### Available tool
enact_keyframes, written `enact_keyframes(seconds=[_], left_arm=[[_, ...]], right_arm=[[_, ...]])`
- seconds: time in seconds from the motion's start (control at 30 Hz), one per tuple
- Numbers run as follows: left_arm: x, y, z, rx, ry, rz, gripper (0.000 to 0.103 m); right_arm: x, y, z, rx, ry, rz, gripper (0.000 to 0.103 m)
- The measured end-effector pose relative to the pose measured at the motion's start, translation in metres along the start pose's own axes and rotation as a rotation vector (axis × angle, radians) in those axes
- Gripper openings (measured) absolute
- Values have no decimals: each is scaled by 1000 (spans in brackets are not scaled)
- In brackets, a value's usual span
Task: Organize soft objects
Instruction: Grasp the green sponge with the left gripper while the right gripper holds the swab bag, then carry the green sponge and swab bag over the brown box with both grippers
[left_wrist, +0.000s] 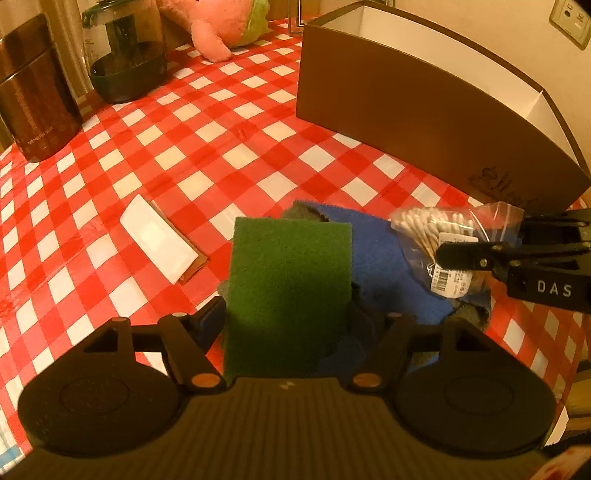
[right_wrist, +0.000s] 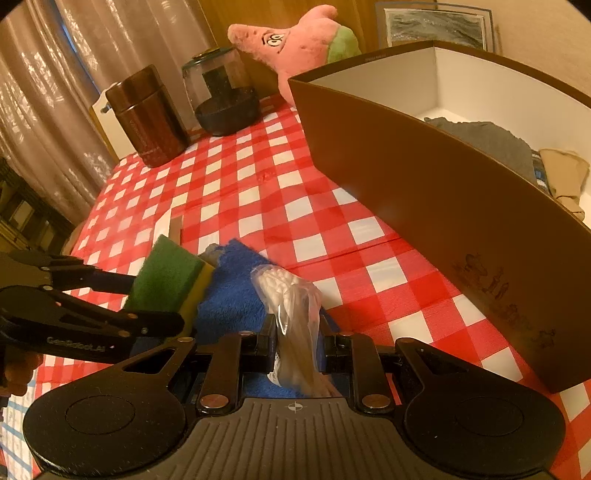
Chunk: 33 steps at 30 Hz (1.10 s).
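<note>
A green-topped yellow sponge (left_wrist: 290, 280) lies on a blue towel (left_wrist: 388, 266) with a grey cloth edge under it. My left gripper (left_wrist: 286, 317) stands open wide, one finger on each side of the sponge; from the right wrist view the left gripper (right_wrist: 147, 302) straddles the sponge (right_wrist: 166, 277). My right gripper (right_wrist: 295, 339) is shut on a clear bag of cotton swabs (right_wrist: 291, 295), held just over the towel (right_wrist: 229, 295). In the left wrist view, the right gripper (left_wrist: 480, 240) pinches that bag (left_wrist: 436, 229).
A brown cardboard box (right_wrist: 424, 206) stands at the right, with a grey cloth (right_wrist: 491, 140) and a beige item (right_wrist: 565, 170) inside. A pink plush (right_wrist: 295, 40), a glass jar (left_wrist: 125, 55) and a brown canister (left_wrist: 33, 92) stand at the back. A white card (left_wrist: 159, 240) lies left of the sponge.
</note>
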<state>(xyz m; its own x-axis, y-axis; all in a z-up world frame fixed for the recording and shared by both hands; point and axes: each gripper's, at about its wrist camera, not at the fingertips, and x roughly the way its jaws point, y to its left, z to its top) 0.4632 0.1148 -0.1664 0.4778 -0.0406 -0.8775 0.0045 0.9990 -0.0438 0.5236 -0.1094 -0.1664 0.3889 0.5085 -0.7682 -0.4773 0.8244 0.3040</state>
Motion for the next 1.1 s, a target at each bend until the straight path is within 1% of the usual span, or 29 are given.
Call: enact_keyframes(seconds=[0.23,0.5,0.7,0.8,0.9,1.1], left_arm=[[-8,-1,1,1,-33,9,68],[-56,14,4,-72,-151,22,68],[-91,25,-1,-143,-206,41,68],[-108,35,-7,-190,-224,57,68],[-123,42,-15,-208,-234,81,68],[-135,39,-29,-214,-209,96,68]], right_arm=[[1,0,-1,2,-2,-10,20],[4,5,-3,-32,1,-29,20],[6,7,-7,-58,0,-37,20],[8,7,-10,-69,4,-41,20],[8,10,-14,-86,1,-50,20],[4,12,-15,-90,-3,-47,20]])
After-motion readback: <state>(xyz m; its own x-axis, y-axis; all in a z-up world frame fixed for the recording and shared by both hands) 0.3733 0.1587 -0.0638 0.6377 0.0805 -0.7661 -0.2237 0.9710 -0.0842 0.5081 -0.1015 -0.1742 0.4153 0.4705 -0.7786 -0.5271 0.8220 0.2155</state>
